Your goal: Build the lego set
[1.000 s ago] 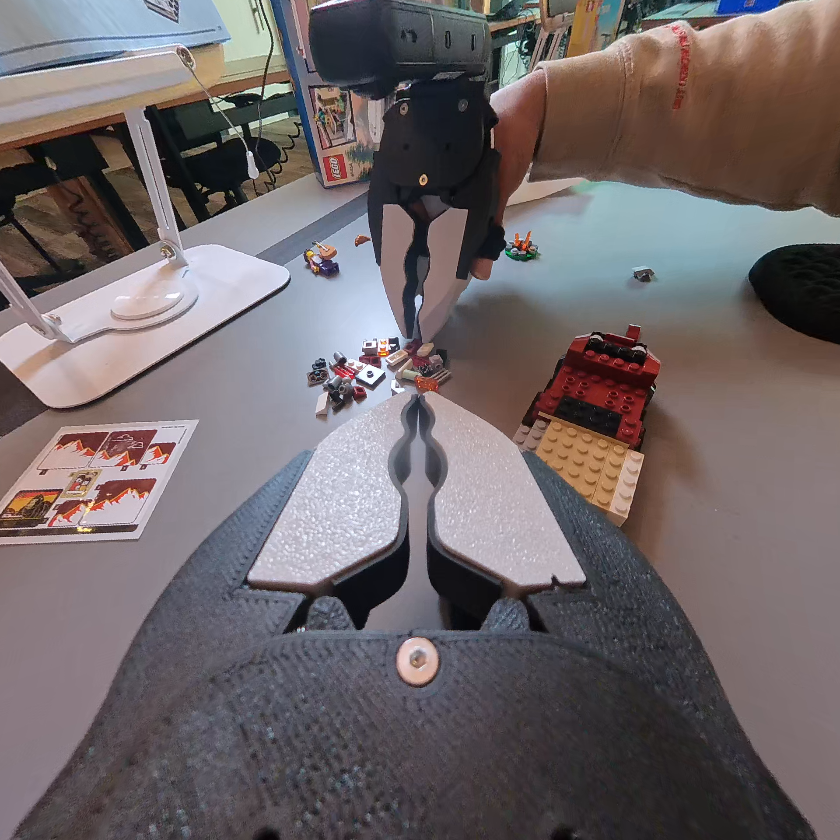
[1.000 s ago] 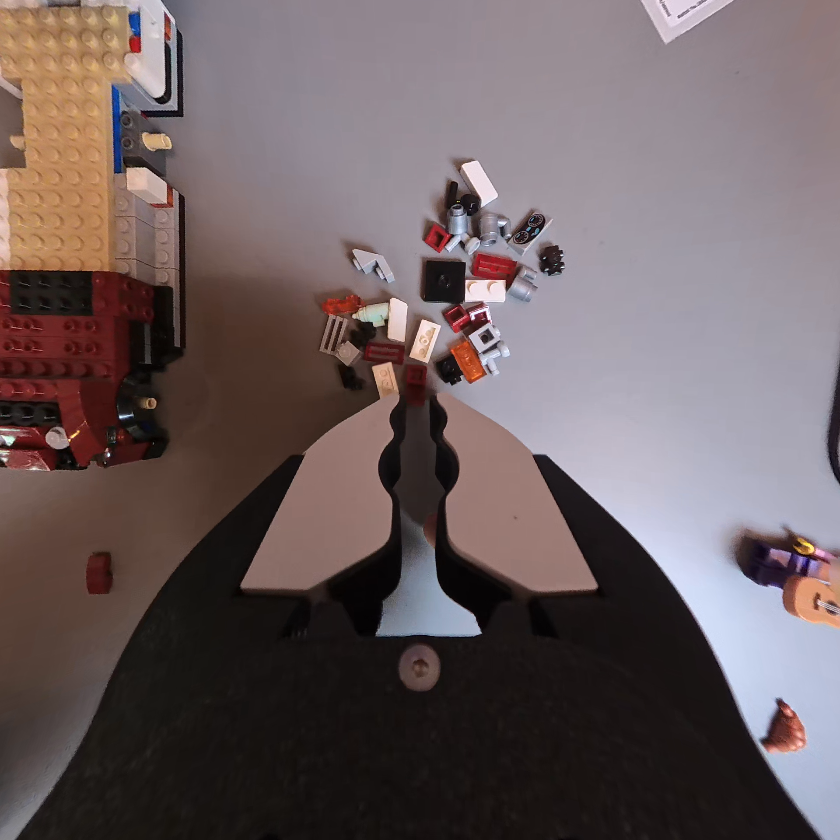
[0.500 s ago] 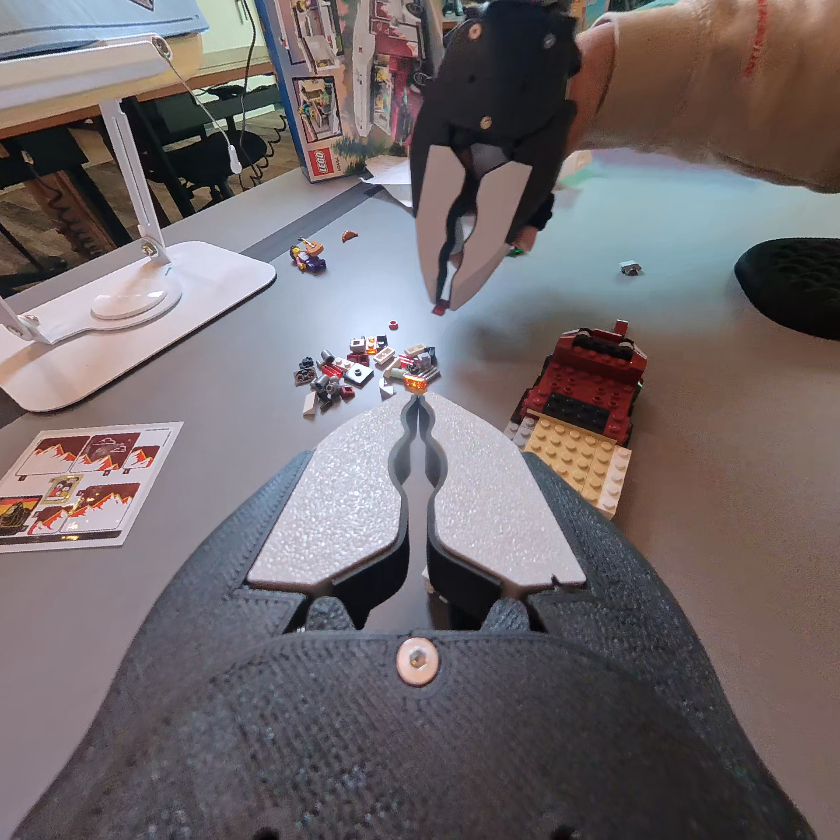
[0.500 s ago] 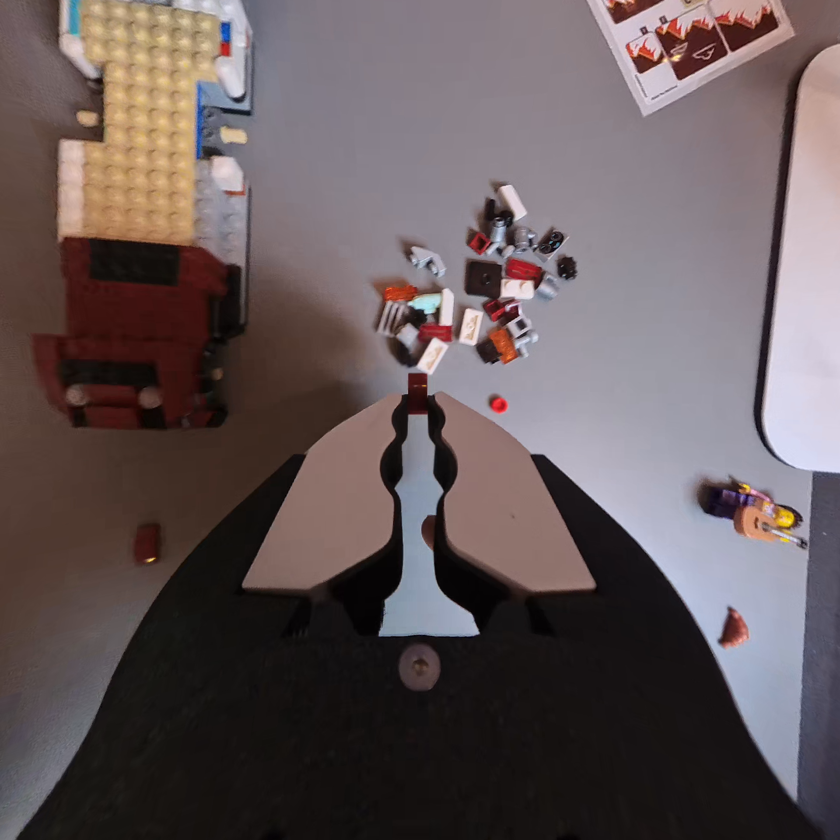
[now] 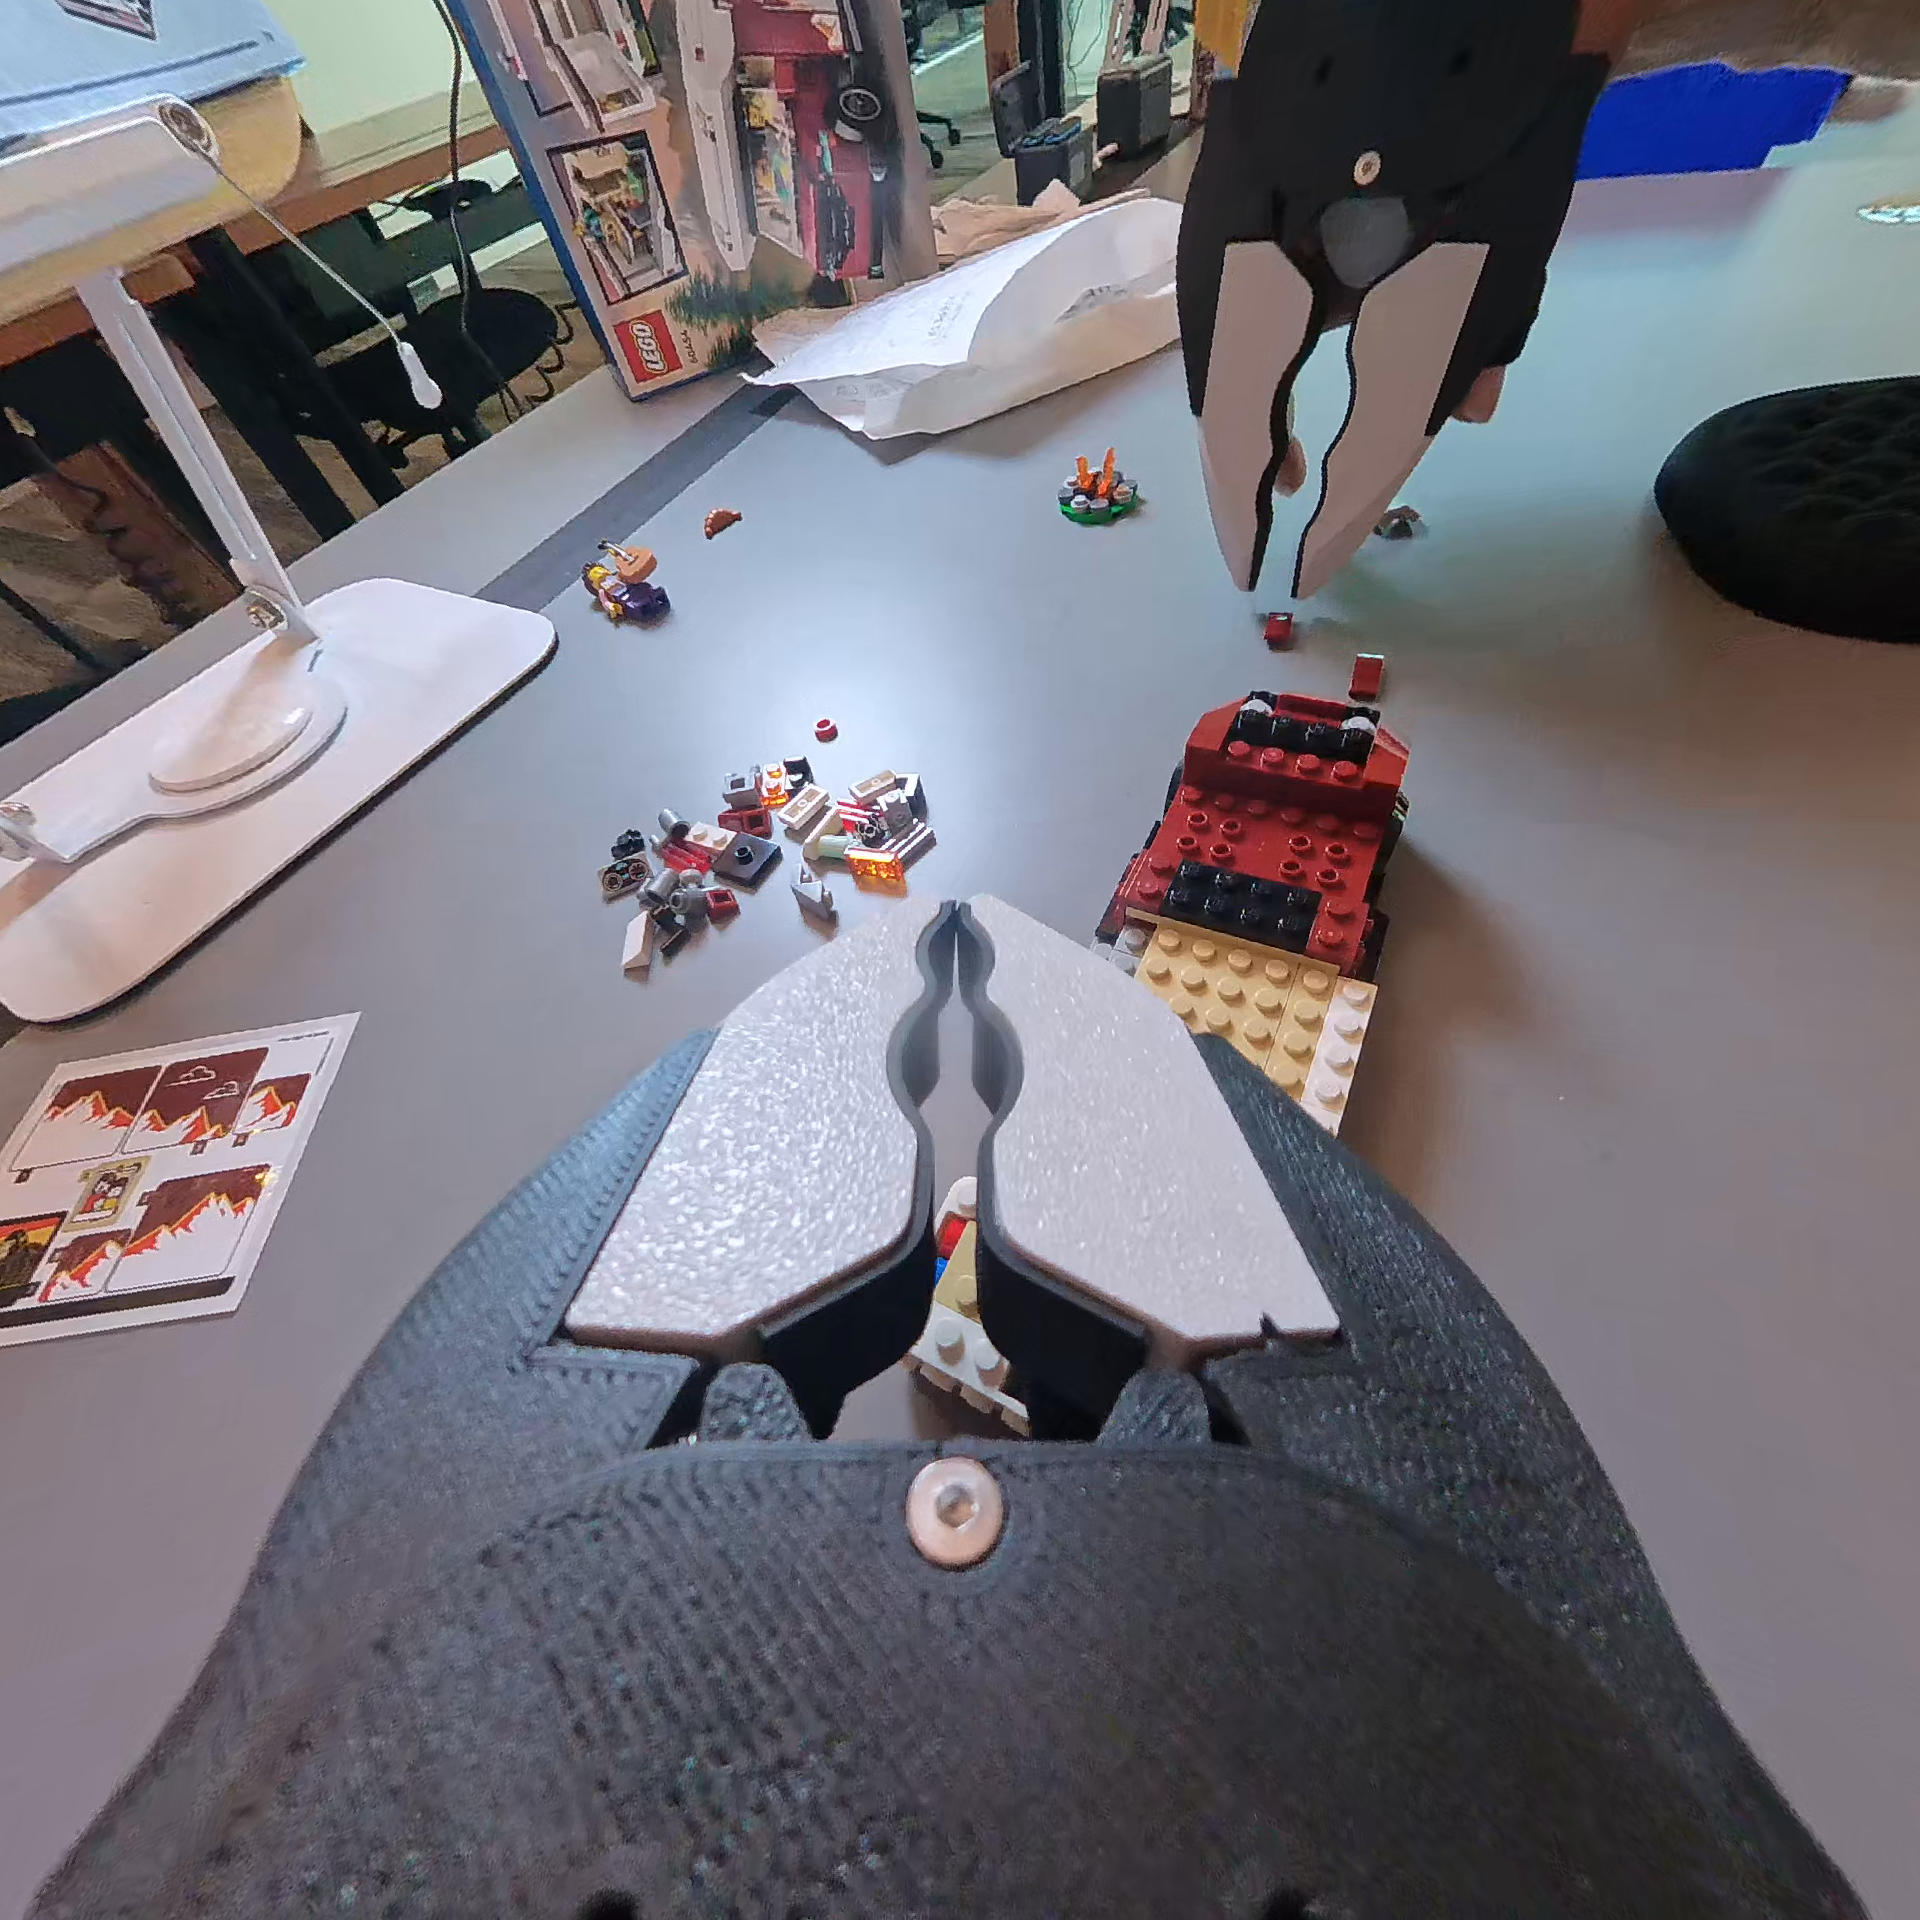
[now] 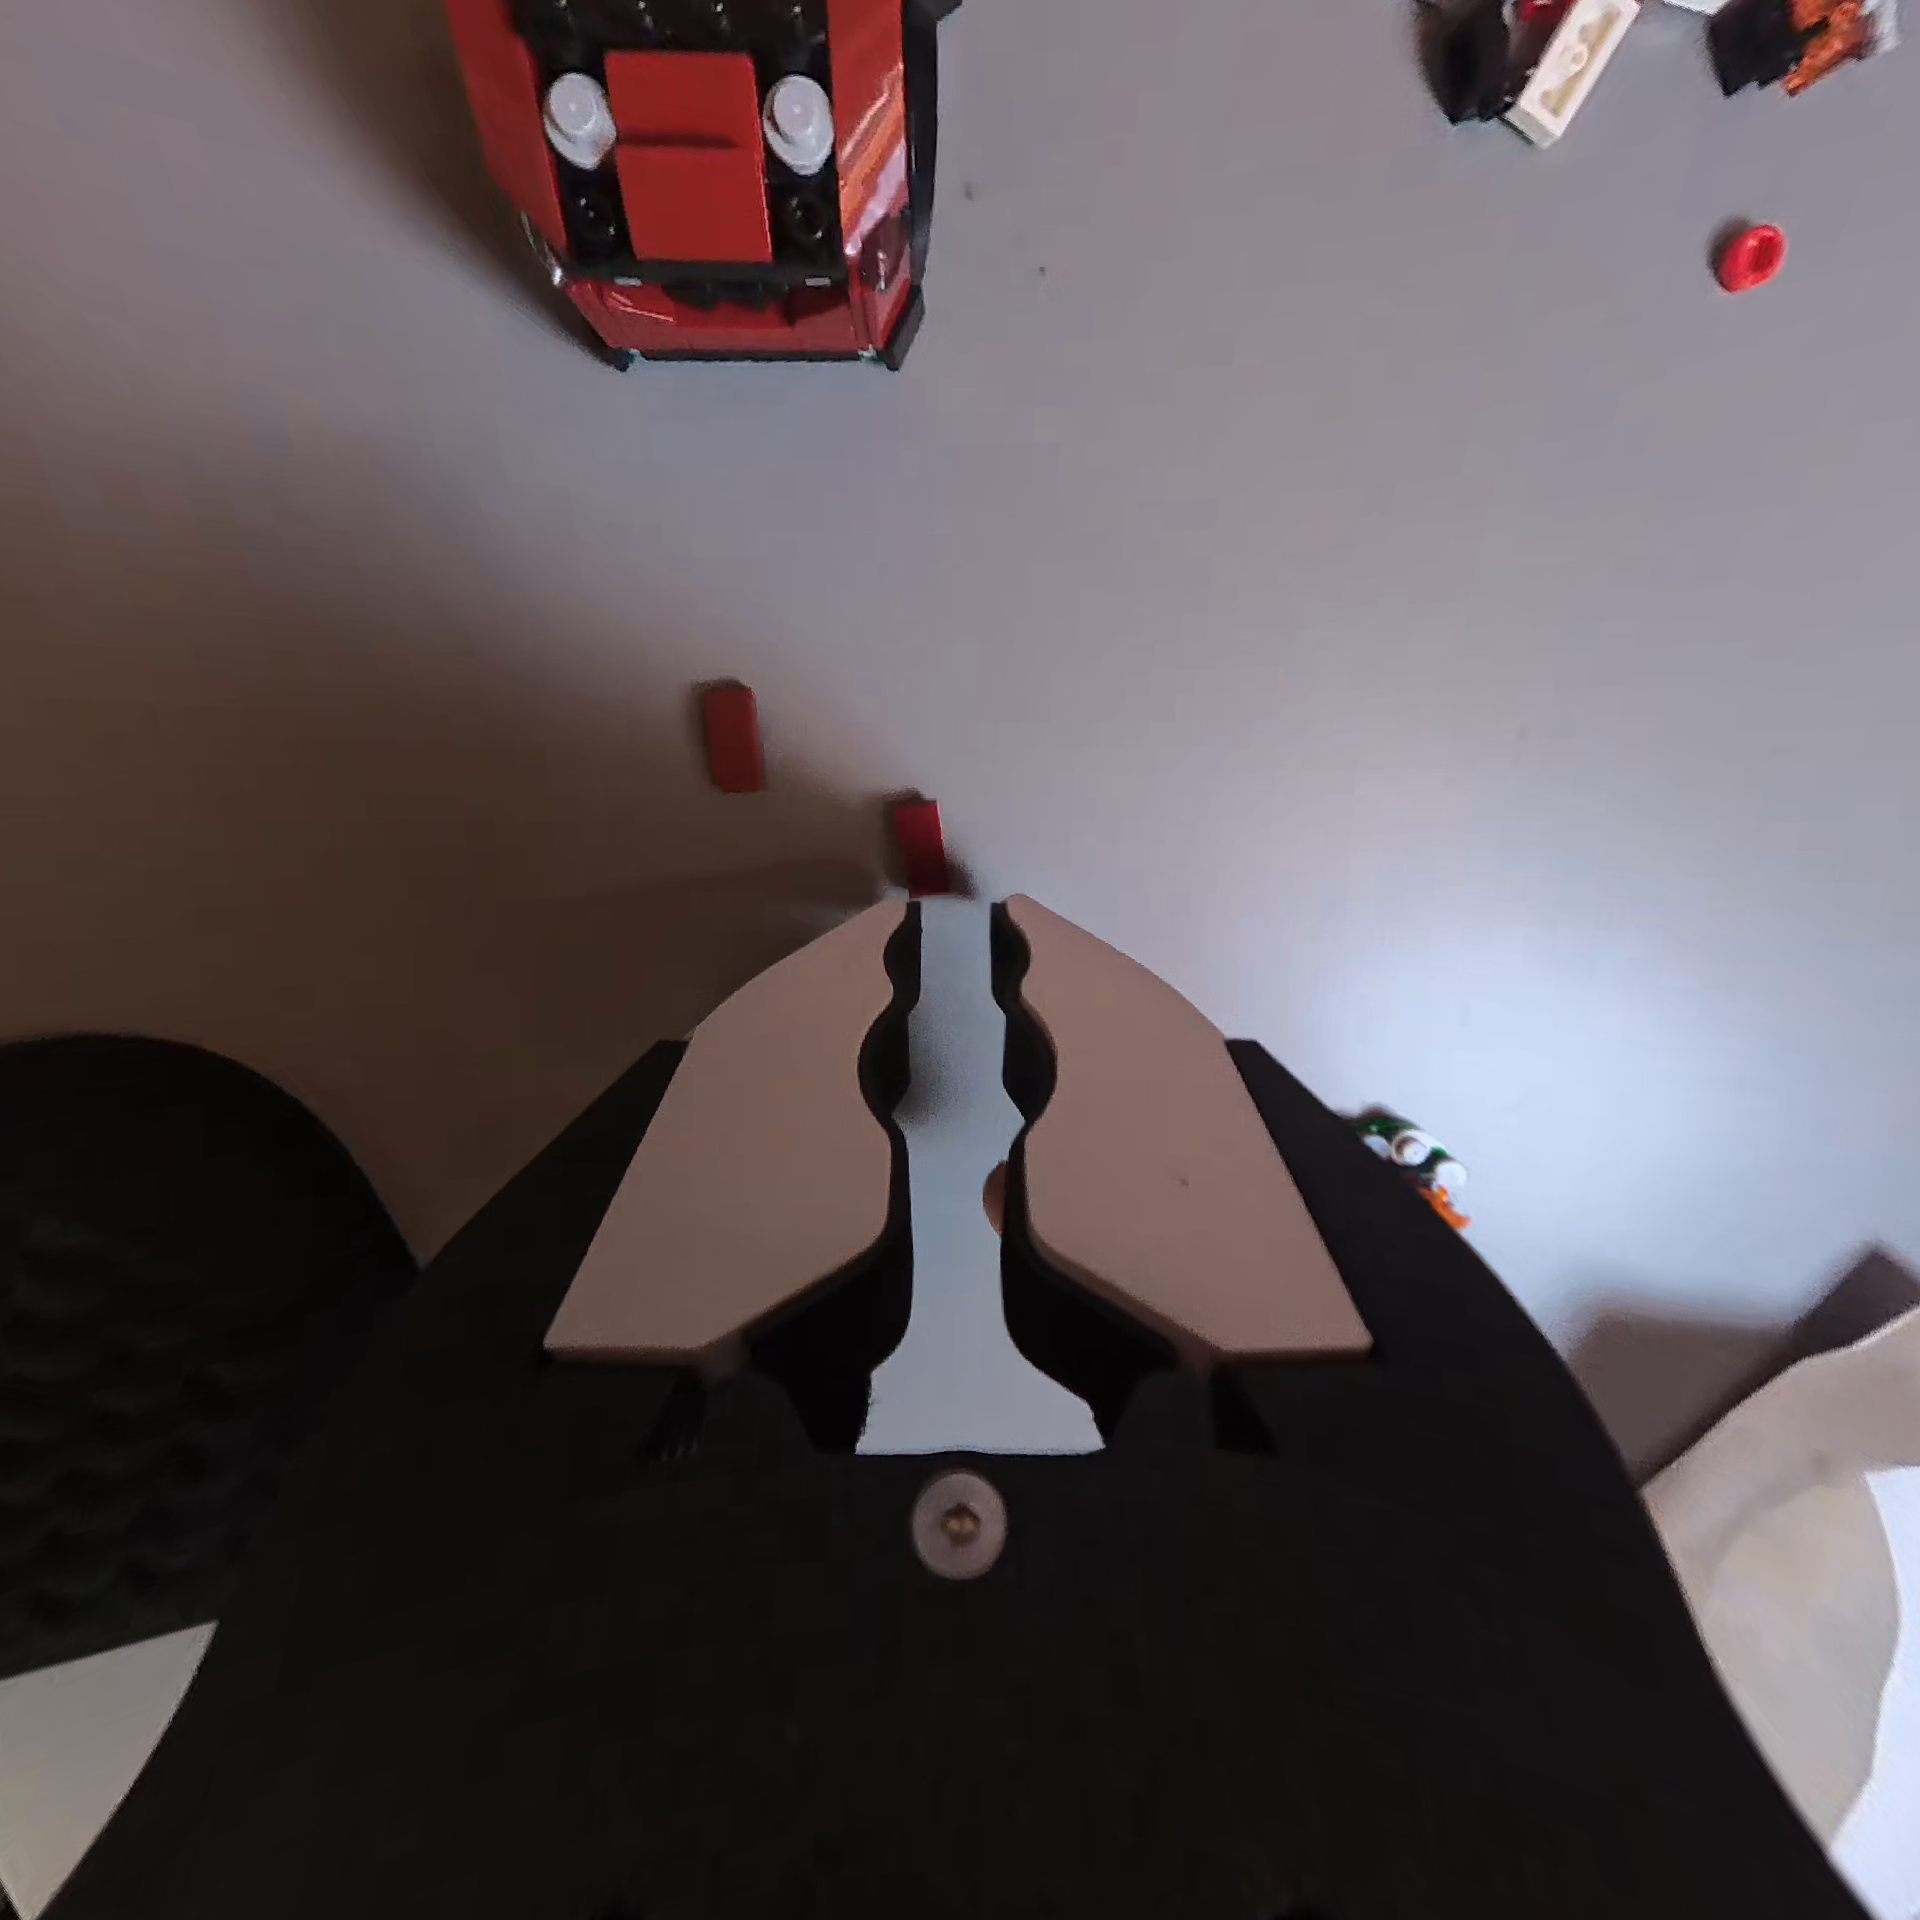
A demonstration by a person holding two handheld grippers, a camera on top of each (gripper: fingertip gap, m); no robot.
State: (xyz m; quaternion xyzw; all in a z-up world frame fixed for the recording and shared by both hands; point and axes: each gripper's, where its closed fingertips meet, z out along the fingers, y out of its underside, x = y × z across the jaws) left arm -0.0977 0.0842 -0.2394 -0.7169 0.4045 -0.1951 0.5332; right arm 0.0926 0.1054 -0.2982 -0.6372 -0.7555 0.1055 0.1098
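Left hand-held gripper [image 5: 956, 906]: your textured grey fingers are pressed together with nothing between them. The tips hover low over the table [image 5: 1039, 644], between the pile of loose small bricks [image 5: 769, 831] and the brick truck [image 5: 1278, 862].

Right hand-held gripper [image 5: 1270, 592]: its smooth pale fingers are spread a little and pinch nothing; bare table shows through the gap. The tips point down in the upper right of the left wrist view.

Nearest thing: a small dark red brick [image 5: 1280, 627], just beyond the right tips and not between the pads. It appears to lie on the table, though the right wrist view is blurred there. A flat dark red tile [image 5: 1367, 673] lies near it, towards the truck's nose.

Materials and shapes:
- Truck: hard glossy plastic, with a dark red studded cab, a black plate and a tan studded bed.
- Pile: tiny mixed pieces in grey, white, black and clear orange.
- A red round stud [image 5: 826, 728] lies apart from the pile.
- Table: matt grey and smooth.
- A black quilted cushion [image 5: 1808, 499] sits at the right edge.
- A glossy sticker sheet [image 5: 135, 1164] lies flat at lower left.
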